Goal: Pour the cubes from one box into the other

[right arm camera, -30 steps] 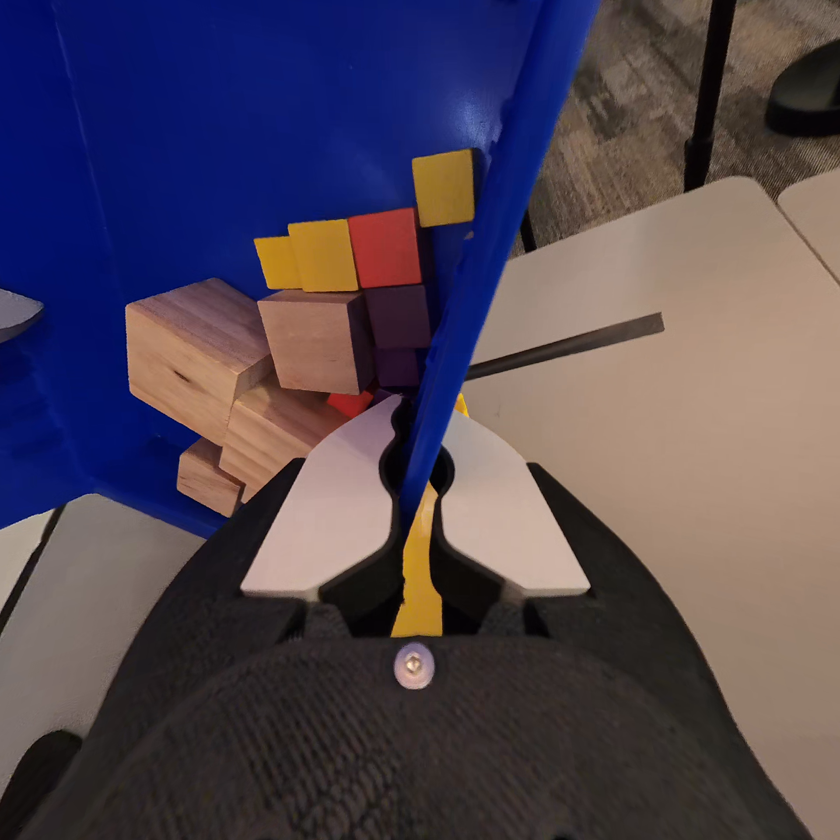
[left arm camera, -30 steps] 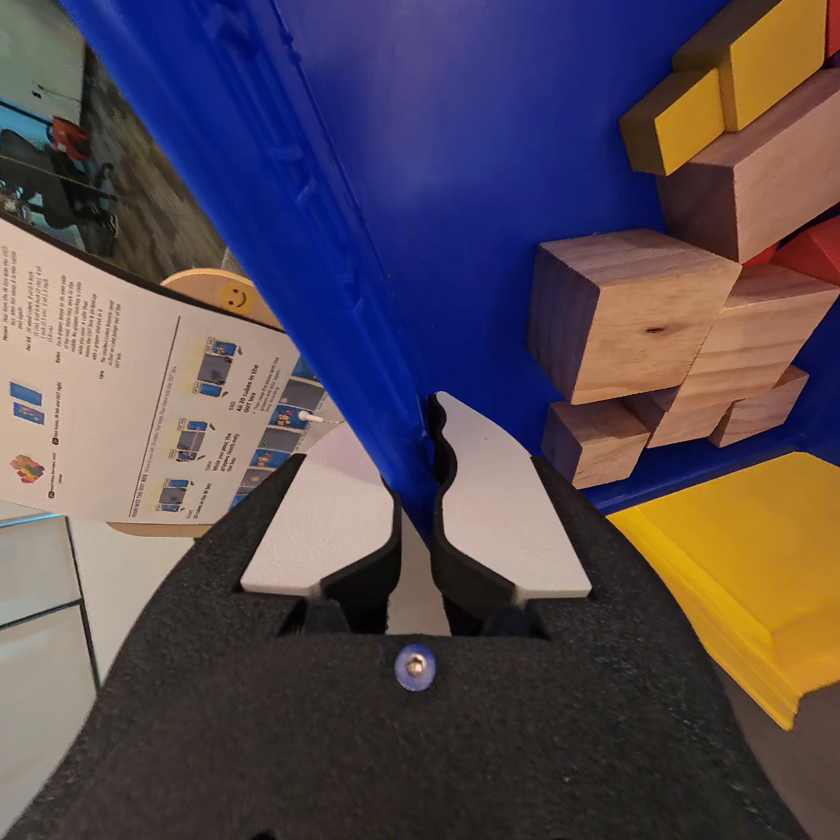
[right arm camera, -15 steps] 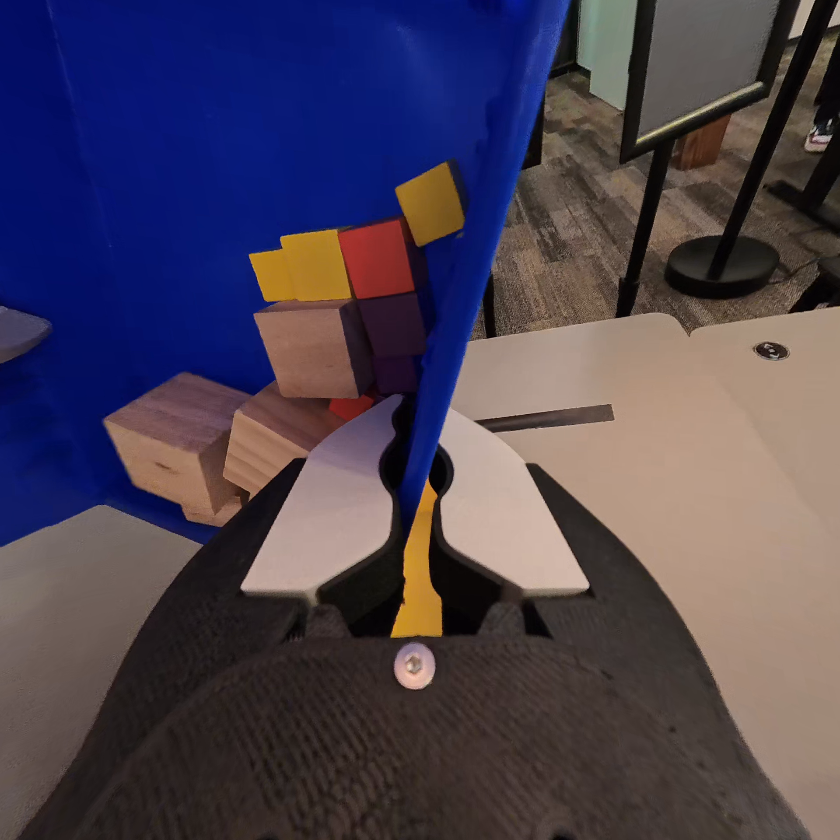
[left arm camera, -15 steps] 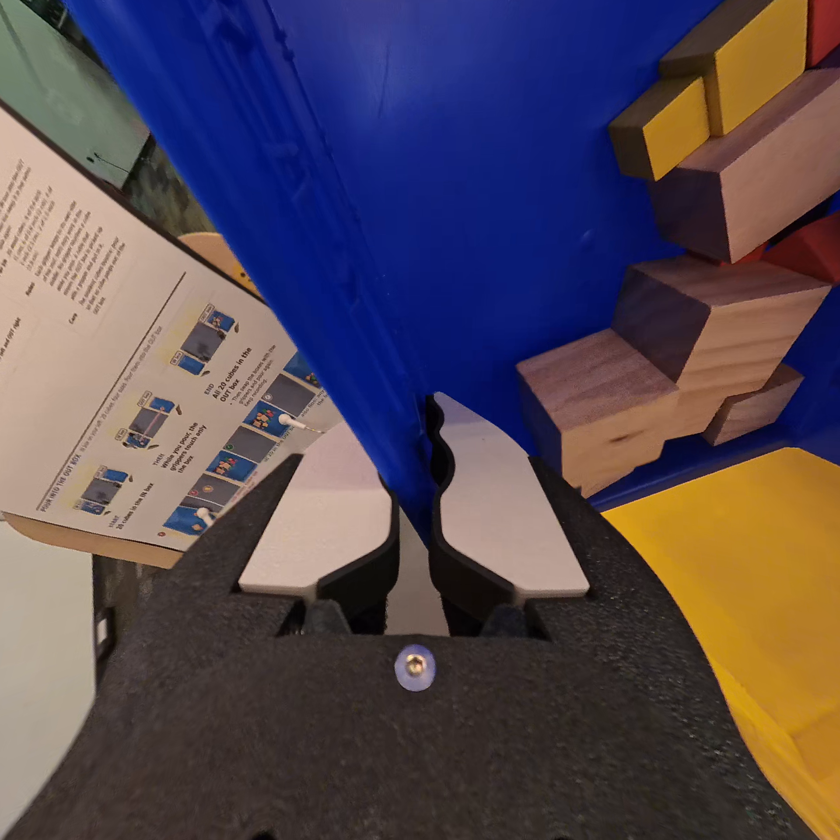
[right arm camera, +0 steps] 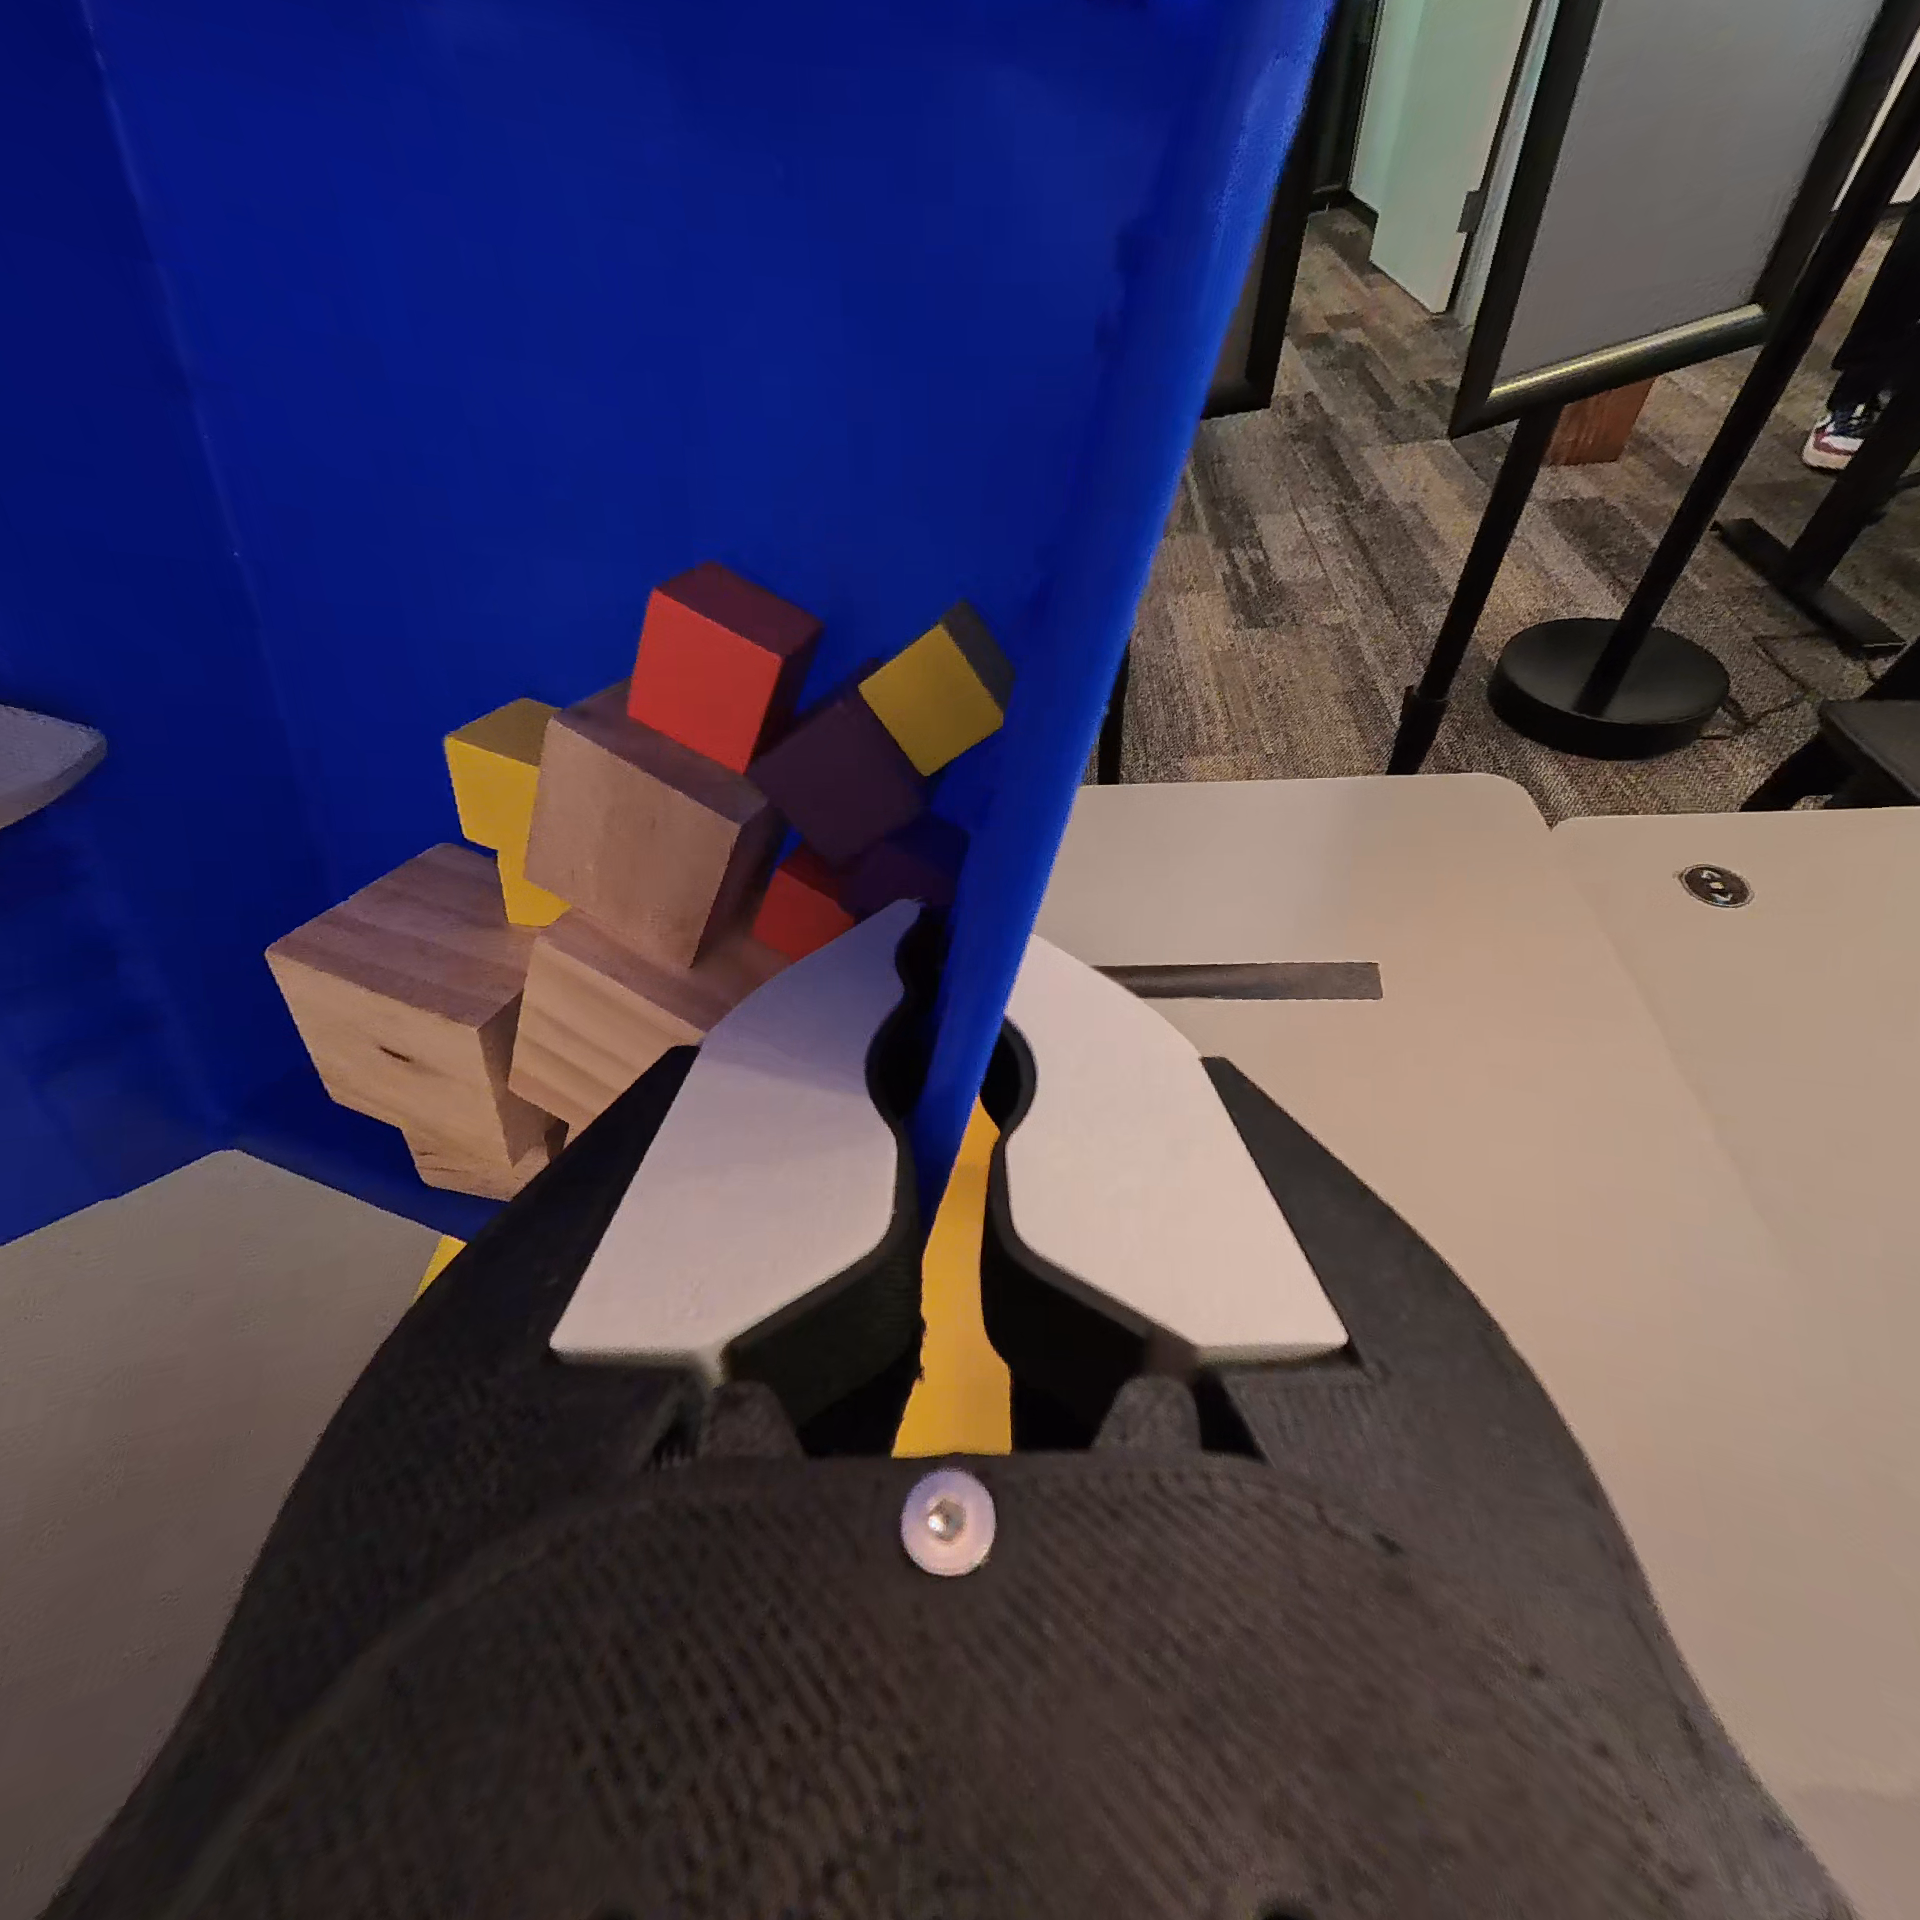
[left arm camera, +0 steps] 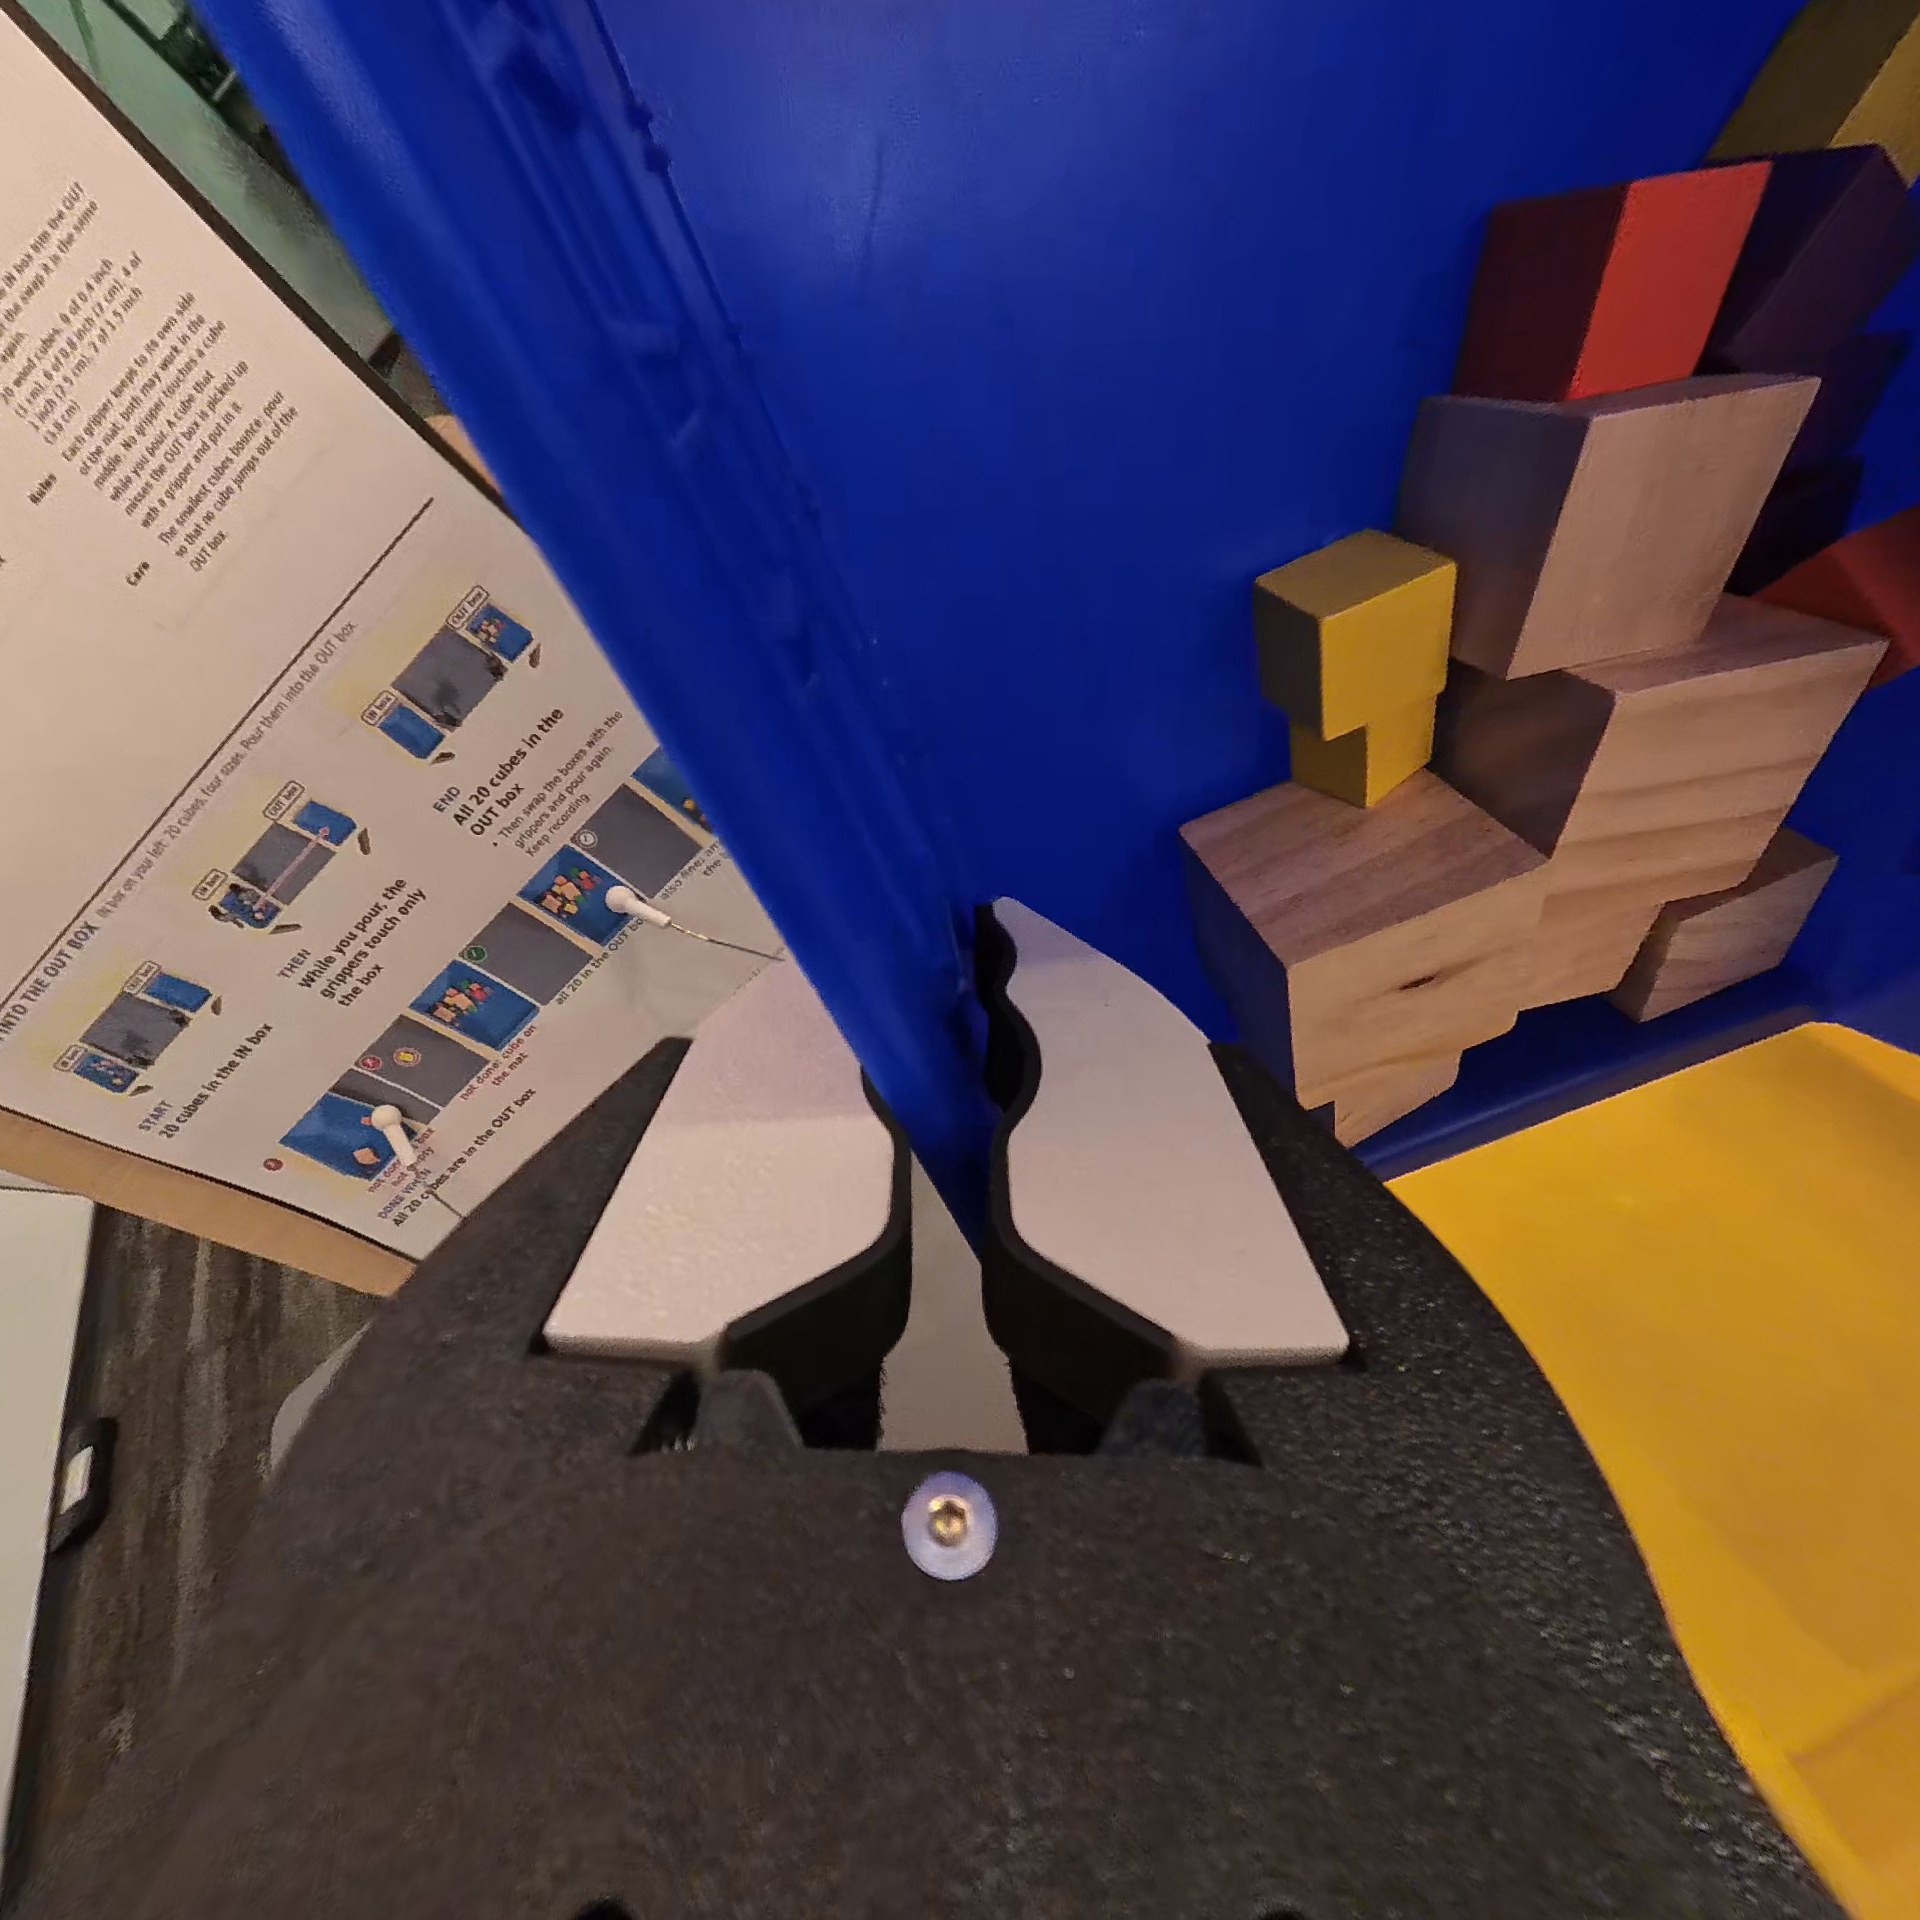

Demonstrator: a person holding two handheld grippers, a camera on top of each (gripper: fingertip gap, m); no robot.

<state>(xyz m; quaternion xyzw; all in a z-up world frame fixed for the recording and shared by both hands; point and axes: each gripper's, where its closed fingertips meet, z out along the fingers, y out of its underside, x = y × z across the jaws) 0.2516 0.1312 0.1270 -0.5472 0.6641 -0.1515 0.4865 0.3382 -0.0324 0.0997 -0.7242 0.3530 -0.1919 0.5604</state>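
The blue box (left arm camera: 1039,416) is tipped steeply and held off the table by opposite walls. Its cubes (right arm camera: 644,894) are heaped in the low corner against the floor and side wall of the box: several plain wooden ones (left arm camera: 1371,935) at the bottom of the heap, smaller yellow (left arm camera: 1351,665), red (right arm camera: 717,665) and dark purple (right arm camera: 842,779) ones on top.

The left gripper (left arm camera: 951,997) is pinched on one wall of the box, one finger inside and one outside. The right gripper (right arm camera: 961,997) is pinched on the opposite wall in the same manner.

A yellow surface (left arm camera: 1683,1351) lies directly below the lowered rim of the box; whether it is the other box cannot be told. A printed sheet with small pictures (left arm camera: 260,727) stands to the left. The pale table (right arm camera: 1507,1195) extends to the right, with carpet (right arm camera: 1299,499) and black stands (right arm camera: 1610,675) beyond it.
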